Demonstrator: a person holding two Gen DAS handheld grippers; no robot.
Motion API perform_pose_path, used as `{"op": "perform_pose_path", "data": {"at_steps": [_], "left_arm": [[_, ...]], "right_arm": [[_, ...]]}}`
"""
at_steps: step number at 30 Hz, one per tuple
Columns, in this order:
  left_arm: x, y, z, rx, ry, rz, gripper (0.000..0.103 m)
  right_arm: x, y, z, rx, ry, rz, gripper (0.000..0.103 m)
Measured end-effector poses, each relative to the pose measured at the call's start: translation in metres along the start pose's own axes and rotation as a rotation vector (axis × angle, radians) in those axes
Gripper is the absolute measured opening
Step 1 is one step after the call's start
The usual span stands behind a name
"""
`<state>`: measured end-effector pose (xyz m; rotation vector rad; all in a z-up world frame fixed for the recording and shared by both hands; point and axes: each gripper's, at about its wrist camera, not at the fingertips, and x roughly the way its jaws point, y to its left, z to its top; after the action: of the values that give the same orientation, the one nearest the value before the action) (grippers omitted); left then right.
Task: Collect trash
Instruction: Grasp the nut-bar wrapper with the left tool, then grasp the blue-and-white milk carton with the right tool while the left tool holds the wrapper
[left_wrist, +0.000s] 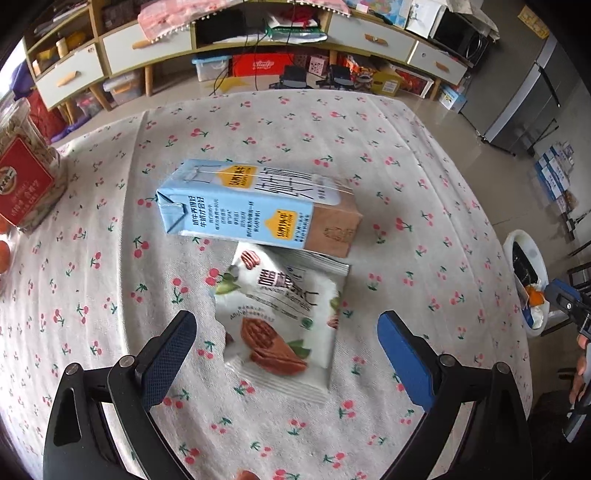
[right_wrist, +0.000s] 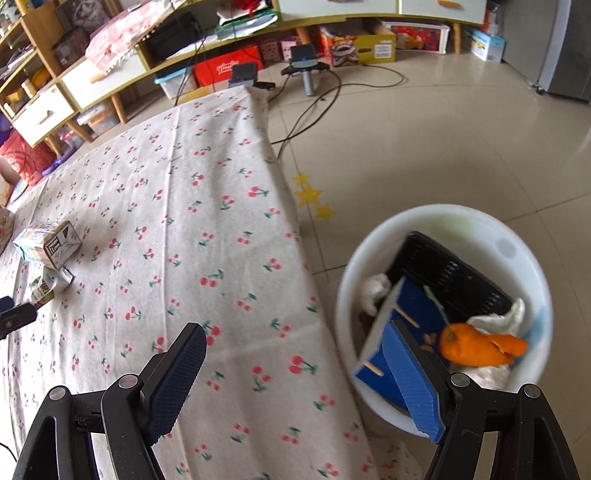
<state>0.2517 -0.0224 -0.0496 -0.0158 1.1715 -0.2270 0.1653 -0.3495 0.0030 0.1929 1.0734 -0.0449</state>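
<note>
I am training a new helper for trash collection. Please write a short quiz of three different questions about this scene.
1. True or false: the milk carton lies on its side on the table.
2. What lies between the left gripper fingers: A) snack packet B) jar C) orange peel?
3. Where is the orange peel?

Key: 1 true; 2 A; 3 in the white bin.

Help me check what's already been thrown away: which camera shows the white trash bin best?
The right wrist view. The white trash bin sits on the floor beside the table, seen from above, with orange peel and a blue box inside. The left wrist view catches only a small, distorted sliver of it at the right edge.
</note>
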Motion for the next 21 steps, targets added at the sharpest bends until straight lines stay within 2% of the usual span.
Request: {"op": "perform_pose_path", "data": {"at_steps": [3,4,6,12,15,16,21], "left_arm": [[0.012,0.011,0.002,-0.065,0.0,-0.043,0.084],[0.016,0.013,0.002,-0.076,0.004,-0.058,0.074],[0.015,0.011,0.001,-0.073,-0.026,-0.055,0.072],[0.009,0.01,-0.006,-0.064,-0.024,-0.079,0.043],[0.0,0.009,-0.012,-0.056,-0.029,-0.081,0.017],[-0.003,0.01,-0.014,-0.062,-0.022,-0.084,0.011],[-0.021,0.026,-0.031,-0.126,-0.001,-0.093,0.008]], "right_arm": [[0.006,0.007,0.004,-0.01,0.012,-0.005,0.082],[0.008,0.009,0.005,-0.013,0.014,-0.008,0.082],[0.011,0.011,0.007,-0.015,0.018,-0.013,0.082],[0.019,0.017,0.009,-0.016,0.037,-0.018,0.082],[0.022,0.023,0.01,-0.026,0.043,-0.02,0.082],[0.022,0.026,0.009,-0.029,0.043,-0.018,0.082],[0.019,0.042,0.008,-0.053,0.033,0.007,0.082]]}}
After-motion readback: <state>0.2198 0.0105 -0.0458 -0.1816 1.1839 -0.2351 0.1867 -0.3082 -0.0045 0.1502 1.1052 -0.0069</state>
